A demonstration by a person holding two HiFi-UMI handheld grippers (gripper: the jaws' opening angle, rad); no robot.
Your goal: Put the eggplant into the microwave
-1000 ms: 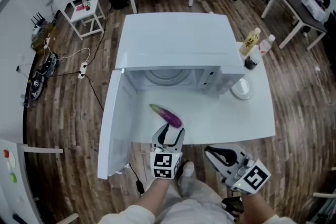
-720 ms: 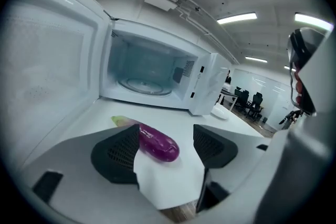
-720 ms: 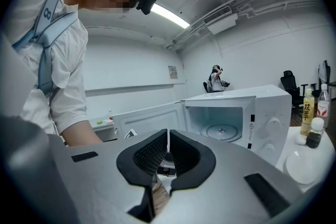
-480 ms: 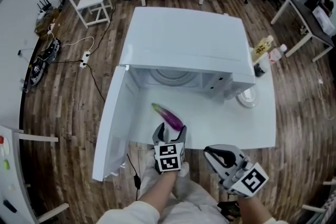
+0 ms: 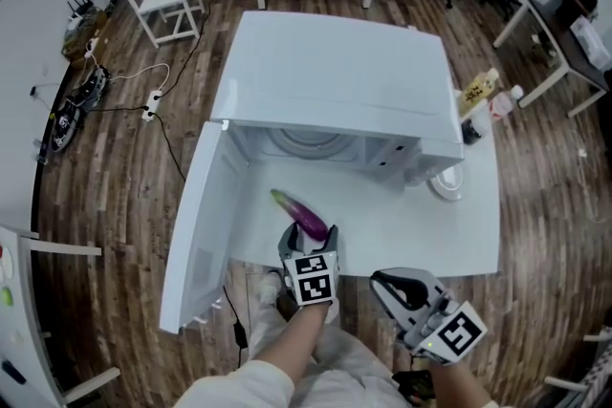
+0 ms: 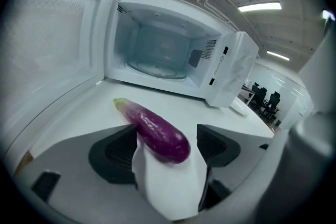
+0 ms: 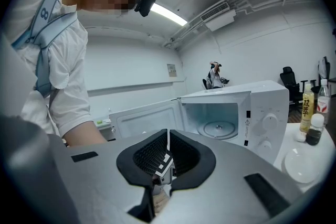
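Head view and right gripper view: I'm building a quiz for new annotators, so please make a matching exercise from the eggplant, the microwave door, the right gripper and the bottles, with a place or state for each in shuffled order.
Things:
1. eggplant
2. microwave door
3. right gripper
4. bottles

Places or states:
A. swung wide open
B. standing upright beside the microwave
C. jaws together, nothing held
D. lying on the table in front of the microwave

Pairs: 1-D, 2-A, 3-C, 4-B
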